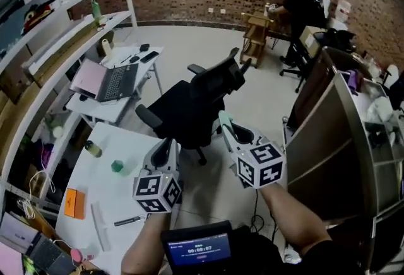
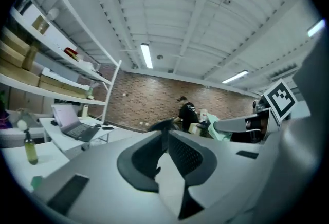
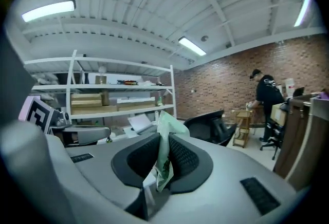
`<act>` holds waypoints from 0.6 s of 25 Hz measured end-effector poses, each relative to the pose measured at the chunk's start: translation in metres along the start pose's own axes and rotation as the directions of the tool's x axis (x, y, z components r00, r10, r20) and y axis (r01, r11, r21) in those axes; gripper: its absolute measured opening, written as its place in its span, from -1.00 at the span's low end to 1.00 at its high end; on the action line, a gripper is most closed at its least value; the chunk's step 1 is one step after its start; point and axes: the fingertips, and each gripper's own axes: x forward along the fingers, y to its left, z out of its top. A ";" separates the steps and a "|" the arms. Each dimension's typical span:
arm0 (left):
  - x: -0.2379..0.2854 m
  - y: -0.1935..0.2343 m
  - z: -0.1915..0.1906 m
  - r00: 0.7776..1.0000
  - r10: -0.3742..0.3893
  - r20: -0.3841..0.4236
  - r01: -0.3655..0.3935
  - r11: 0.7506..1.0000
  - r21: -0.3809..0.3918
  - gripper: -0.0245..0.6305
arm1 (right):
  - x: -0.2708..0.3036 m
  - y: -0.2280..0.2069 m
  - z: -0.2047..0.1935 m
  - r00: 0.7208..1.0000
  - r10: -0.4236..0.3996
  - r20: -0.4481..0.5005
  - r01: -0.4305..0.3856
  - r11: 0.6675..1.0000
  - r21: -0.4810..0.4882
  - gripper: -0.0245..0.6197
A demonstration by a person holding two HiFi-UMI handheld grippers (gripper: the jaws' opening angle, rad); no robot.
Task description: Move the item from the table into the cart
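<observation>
My right gripper point(image 1: 228, 130) is shut on a pale green packet point(image 1: 225, 120) and holds it in the air in front of a black office chair. In the right gripper view the packet point(image 3: 165, 138) stands pinched between the two dark pads, its top poking above them. My left gripper point(image 1: 168, 152) hangs beside it over the edge of the white table point(image 1: 126, 195). Its jaws meet at the tips with nothing between them point(image 2: 165, 141). The cart point(image 1: 344, 135), with sloping metal shelves, stands to the right of the right gripper.
On the white table lie a small green object point(image 1: 117, 166), a bottle point(image 1: 93, 149), an orange block point(image 1: 74, 202) and a pen point(image 1: 129, 221). The office chair point(image 1: 196, 103) stands just ahead. A laptop point(image 1: 113, 81) sits on a farther table. A person point(image 1: 303, 2) works at the back.
</observation>
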 end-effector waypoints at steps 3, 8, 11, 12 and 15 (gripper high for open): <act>0.033 -0.088 0.000 0.992 -0.125 -0.010 0.125 0.991 0.037 -0.77 | -0.071 -0.067 0.011 0.992 -0.121 0.042 0.120 0.992 0.028 -0.80; 0.077 -0.281 -0.003 0.927 -0.376 -0.012 0.376 0.926 0.038 -0.77 | -0.240 -0.184 0.024 0.925 -0.371 0.082 0.367 0.928 0.060 -0.80; 0.081 -0.417 -0.006 0.841 -0.541 -0.025 0.541 0.840 0.042 -0.77 | -0.364 -0.243 0.033 0.841 -0.532 0.102 0.525 0.847 0.085 -0.80; 0.080 -0.457 -0.006 0.811 -0.585 -0.029 0.585 0.809 0.048 -0.77 | -0.402 -0.258 0.036 0.810 -0.576 0.109 0.568 0.817 0.098 -0.80; 0.074 -0.561 -0.008 0.725 -0.687 -0.038 0.688 0.724 0.049 -0.77 | -0.499 -0.293 0.043 0.725 -0.679 0.116 0.667 0.734 0.123 -0.80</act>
